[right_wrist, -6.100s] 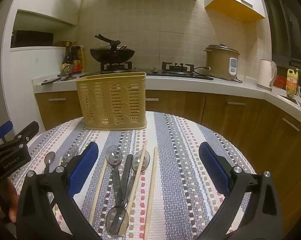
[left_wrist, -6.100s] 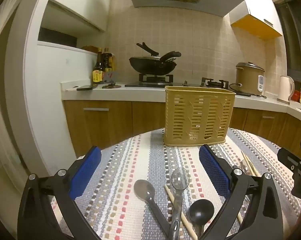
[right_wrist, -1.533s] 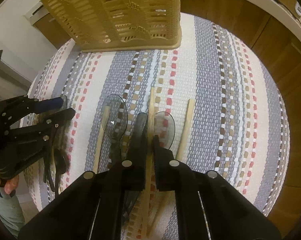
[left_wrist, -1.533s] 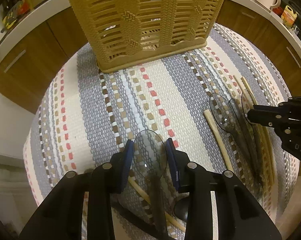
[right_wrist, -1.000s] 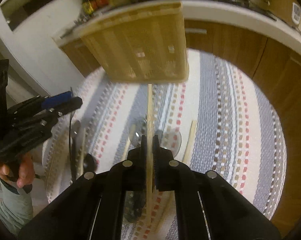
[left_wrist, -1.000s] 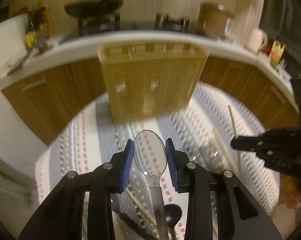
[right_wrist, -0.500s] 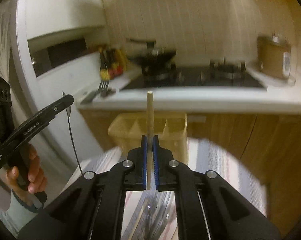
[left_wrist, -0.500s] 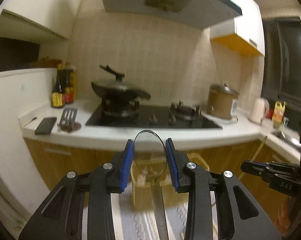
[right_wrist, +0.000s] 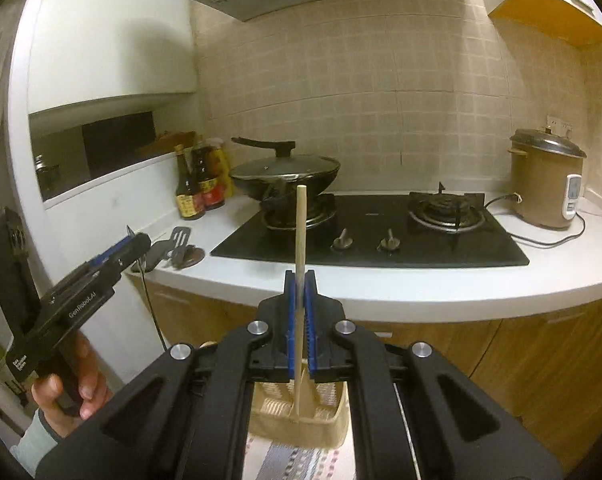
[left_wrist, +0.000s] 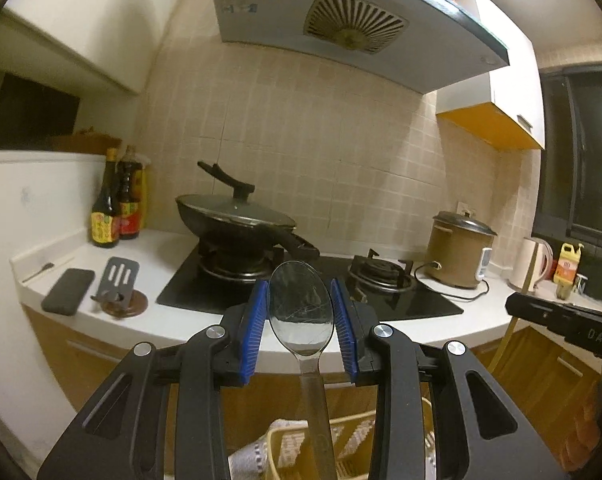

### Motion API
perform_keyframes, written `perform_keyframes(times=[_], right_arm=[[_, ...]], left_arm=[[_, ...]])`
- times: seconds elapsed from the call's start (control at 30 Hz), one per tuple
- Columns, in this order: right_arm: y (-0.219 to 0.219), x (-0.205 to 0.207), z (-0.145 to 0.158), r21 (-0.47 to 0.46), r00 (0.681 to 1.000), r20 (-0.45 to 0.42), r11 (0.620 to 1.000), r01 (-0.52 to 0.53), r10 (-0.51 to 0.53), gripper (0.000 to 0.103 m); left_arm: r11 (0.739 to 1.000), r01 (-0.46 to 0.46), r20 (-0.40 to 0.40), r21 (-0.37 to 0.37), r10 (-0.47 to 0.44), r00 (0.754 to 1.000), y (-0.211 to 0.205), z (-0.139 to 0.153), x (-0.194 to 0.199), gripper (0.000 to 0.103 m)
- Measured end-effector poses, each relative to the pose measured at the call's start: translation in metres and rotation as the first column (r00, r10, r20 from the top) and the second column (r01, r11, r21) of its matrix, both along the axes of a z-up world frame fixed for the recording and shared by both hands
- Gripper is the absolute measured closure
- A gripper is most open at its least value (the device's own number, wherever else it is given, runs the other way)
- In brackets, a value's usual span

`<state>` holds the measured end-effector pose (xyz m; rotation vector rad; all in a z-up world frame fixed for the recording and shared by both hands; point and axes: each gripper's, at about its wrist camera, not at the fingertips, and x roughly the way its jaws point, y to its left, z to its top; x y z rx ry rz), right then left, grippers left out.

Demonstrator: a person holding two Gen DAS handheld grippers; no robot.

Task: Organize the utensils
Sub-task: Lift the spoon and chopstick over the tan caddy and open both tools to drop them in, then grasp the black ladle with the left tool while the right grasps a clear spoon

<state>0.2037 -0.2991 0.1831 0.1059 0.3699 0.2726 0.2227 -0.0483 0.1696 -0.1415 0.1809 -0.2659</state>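
Note:
My left gripper (left_wrist: 300, 312) is shut on a clear plastic spoon (left_wrist: 301, 308), bowl up between the blue pads, handle hanging down over the tan slotted basket (left_wrist: 357, 444) below. My right gripper (right_wrist: 299, 280) is shut on a wooden chopstick (right_wrist: 300, 232), held upright, its lower end over the same basket (right_wrist: 301, 416). The left gripper also shows in the right wrist view (right_wrist: 133, 246), held by a hand at the left. The right gripper shows at the right edge of the left wrist view (left_wrist: 513, 308), with the chopstick hanging beneath it.
The striped tablecloth (right_wrist: 285, 460) shows under the basket. Behind is the white counter (right_wrist: 421, 284) with a hob, a lidded wok (left_wrist: 233, 216), sauce bottles (left_wrist: 113, 200), a rice cooker (right_wrist: 549, 184) and a phone (left_wrist: 67, 290). Wooden cabinets (right_wrist: 541, 360) stand below.
Both grippers have picked their utensils off the table and raised them; in the last half second they rose a little higher above the basket, which now sits low in both views.

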Motion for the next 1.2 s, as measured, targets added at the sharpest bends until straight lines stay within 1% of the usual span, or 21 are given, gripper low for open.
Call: perform_keyframes(times=[0.07, 0.17, 0.27, 0.37, 0.47, 0.57, 0.63, 0.67, 0.73, 0.83, 0.87, 0.9, 0.97, 1.03, 1.1, 1.2], right_arm=[[0.002, 0.007, -0.006, -0.029, 1.0, 0.014, 0.999, 0.023, -0.022, 0.1], [0.008, 0.02, -0.027, -0.062, 0.999, -0.003, 0.998, 0.033, -0.033, 0.1], [0.01, 0.029, -0.051, -0.063, 0.999, -0.025, 0.998, 0.025, -0.026, 0.1], [0.011, 0.035, -0.073, -0.057, 0.999, -0.051, 0.998, 0.016, -0.019, 0.1], [0.012, 0.035, -0.086, -0.058, 0.997, -0.08, 0.998, 0.004, -0.009, 0.1], [0.015, 0.03, -0.092, -0.066, 0.995, -0.098, 0.998, -0.008, 0.001, 0.1], [0.016, 0.025, -0.095, -0.069, 0.992, -0.124, 0.997, -0.026, 0.017, 0.1], [0.016, 0.023, -0.096, -0.068, 0.99, -0.14, 0.997, -0.034, 0.024, 0.099], [0.016, 0.018, -0.098, -0.057, 0.984, -0.173, 0.997, -0.05, 0.04, 0.098], [0.012, 0.005, -0.098, -0.039, 0.977, -0.205, 0.997, -0.063, 0.054, 0.09], [0.01, 0.001, -0.098, -0.03, 0.975, -0.215, 0.997, -0.067, 0.058, 0.081], [0.007, -0.004, -0.098, -0.013, 0.971, -0.231, 0.997, -0.074, 0.069, 0.066], [0.0, -0.018, -0.097, 0.015, 0.969, -0.237, 0.998, -0.067, 0.069, 0.044], [-0.005, -0.028, -0.094, 0.019, 0.968, -0.241, 0.998, -0.061, 0.064, 0.044], [-0.011, -0.038, -0.093, 0.024, 0.962, -0.269, 0.999, -0.037, 0.042, 0.044], [-0.02, -0.052, -0.093, 0.061, 0.946, -0.322, 0.998, -0.018, 0.037, 0.044]], left_arm=[[1.0, -0.006, -0.002, -0.006, 0.006, 1.0, 0.0, -0.006, 0.009, 0.072], [1.0, -0.017, -0.013, -0.005, 0.017, 1.0, -0.002, -0.019, 0.021, 0.072], [1.0, -0.016, -0.036, -0.004, 0.016, 0.999, -0.004, -0.038, 0.03, 0.072], [1.0, -0.012, -0.053, 0.012, 0.013, 0.999, -0.007, -0.054, 0.034, 0.072], [1.0, -0.013, -0.061, 0.029, 0.014, 0.998, -0.008, -0.065, 0.033, 0.072], [0.999, 0.009, -0.091, 0.033, -0.006, 0.996, -0.008, -0.072, 0.032, 0.071], [0.999, 0.017, -0.104, 0.035, -0.014, 0.995, -0.007, -0.074, 0.028, 0.064], [0.999, 0.017, -0.107, 0.039, -0.013, 0.994, -0.006, -0.074, 0.025, 0.058], [0.999, 0.026, -0.118, 0.042, -0.021, 0.993, -0.003, -0.074, 0.018, 0.056], [0.999, 0.042, -0.153, 0.033, -0.037, 0.988, 0.004, -0.071, 0.007, 0.054], [0.999, 0.041, -0.164, 0.03, -0.036, 0.986, 0.007, -0.069, 0.002, 0.053], [0.999, 0.046, -0.176, 0.025, -0.04, 0.984, 0.01, -0.068, -0.002, 0.053], [0.998, 0.068, -0.199, 0.005, -0.066, 0.978, 0.017, -0.064, -0.014, 0.051], [0.998, 0.065, -0.211, 0.001, -0.063, 0.975, 0.024, -0.059, -0.027, 0.05], [0.998, 0.065, -0.222, 0.01, -0.061, 0.973, 0.028, -0.054, -0.039, 0.05], [0.996, 0.067, -0.27, 0.051, -0.051, 0.962, 0.028, -0.05, -0.058, 0.05]])
